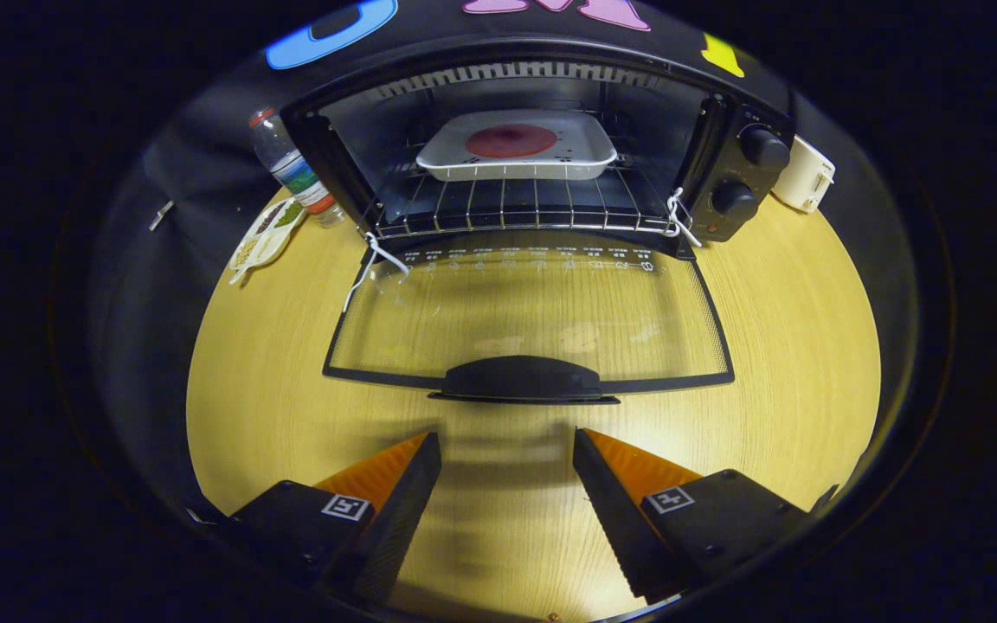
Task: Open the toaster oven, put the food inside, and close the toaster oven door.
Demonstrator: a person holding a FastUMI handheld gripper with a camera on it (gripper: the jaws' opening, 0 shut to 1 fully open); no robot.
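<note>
The gripper [507, 484] sits lower centre, fingers apart and empty. Just ahead lies the door handle [523, 381] — long axis crosswise — on the dropped glass door [529, 316]. Upper centre, the food tray [517, 145] already rests inside the toaster oven [736, 173].

Toaster oven [542, 156] door [529, 320] flat open, food tray [517, 144] on rack

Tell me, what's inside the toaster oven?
Inside the toaster oven a white tray with a round red food sits on the wire rack. The tray hides the rack beneath it. The open gripper holds nothing.
</note>
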